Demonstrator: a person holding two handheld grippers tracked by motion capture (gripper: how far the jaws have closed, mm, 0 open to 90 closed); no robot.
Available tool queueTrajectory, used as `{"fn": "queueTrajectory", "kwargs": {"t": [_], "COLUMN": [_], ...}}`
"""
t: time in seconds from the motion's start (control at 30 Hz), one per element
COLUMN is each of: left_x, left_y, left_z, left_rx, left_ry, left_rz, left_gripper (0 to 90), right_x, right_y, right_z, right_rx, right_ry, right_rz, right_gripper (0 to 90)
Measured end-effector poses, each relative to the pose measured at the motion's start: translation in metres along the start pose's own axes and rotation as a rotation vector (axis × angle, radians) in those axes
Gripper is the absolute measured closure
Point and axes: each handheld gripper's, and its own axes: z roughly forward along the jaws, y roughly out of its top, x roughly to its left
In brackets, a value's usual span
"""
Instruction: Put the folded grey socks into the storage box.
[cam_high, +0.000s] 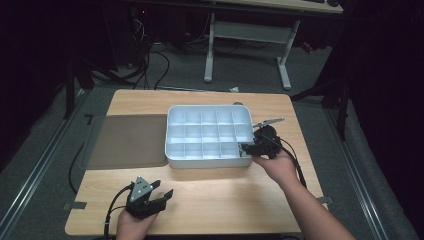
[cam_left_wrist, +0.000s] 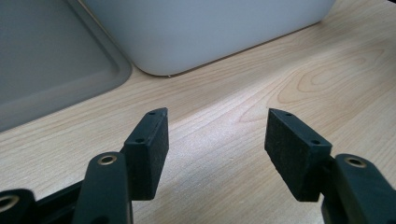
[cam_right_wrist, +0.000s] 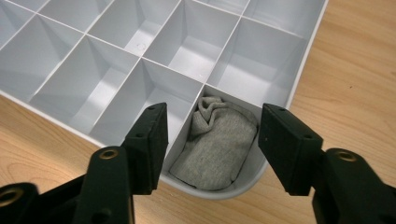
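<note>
A white divided organiser box (cam_high: 175, 159) sits mid-table, its compartments mostly bare. A rolled grey sock (cam_right_wrist: 215, 144) lies in the box's corner compartment nearest the right hand. My right gripper (cam_high: 246, 148) (cam_right_wrist: 212, 133) hovers over that corner, jaws open on either side of the sock and not touching it. My left gripper (cam_high: 161, 191) (cam_left_wrist: 216, 133) rests low over bare wood near the front edge, jaws open with nothing between them, pointing at the box's white wall (cam_left_wrist: 205, 32).
A flat grey lid (cam_high: 127, 140) (cam_left_wrist: 42, 56) lies left of the box, touching it. The wooden table (cam_high: 225, 200) has free room along its front. Beyond it stand a white desk frame (cam_high: 247, 35) and cables on the floor.
</note>
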Motion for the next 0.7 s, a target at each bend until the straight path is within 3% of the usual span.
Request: {"fn": "queueTrajectory", "kwargs": {"t": [0.1,0.27,0.37,0.47,0.53,0.7], "left_x": [0.001,0.005,0.005,0.004,0.003,0.000], "left_y": [-0.001,-0.001,0.000,0.001,0.001,0.001], "left_z": [0.000,0.000,-0.002,-0.002,-0.001,0.001], "left_rx": [0.002,0.005,-0.005,-0.010,-0.005,0.005], "left_ry": [0.002,0.010,0.017,0.020,0.019,0.015], "left_rz": [-0.004,-0.020,-0.024,-0.023,-0.022,-0.008], "left_gripper": [40.0,39.4,39.4,39.5,39.4,39.4], "right_x": [0.001,0.003,0.008,0.013,0.014,0.017], "right_y": [-0.007,-0.022,-0.031,-0.039,-0.046,-0.060], "right_z": [-0.007,-0.013,-0.018,-0.022,-0.025,-0.028], "right_rx": [-0.061,-0.097,-0.144,-0.153,-0.192,-0.213], "right_ry": [-0.002,0.023,0.012,0.023,0.041,0.050], "right_rz": [-0.006,-0.004,-0.035,-0.054,-0.050,-0.042], "right_gripper": [42.1,40.6,39.7,37.5,37.2,36.5]}}
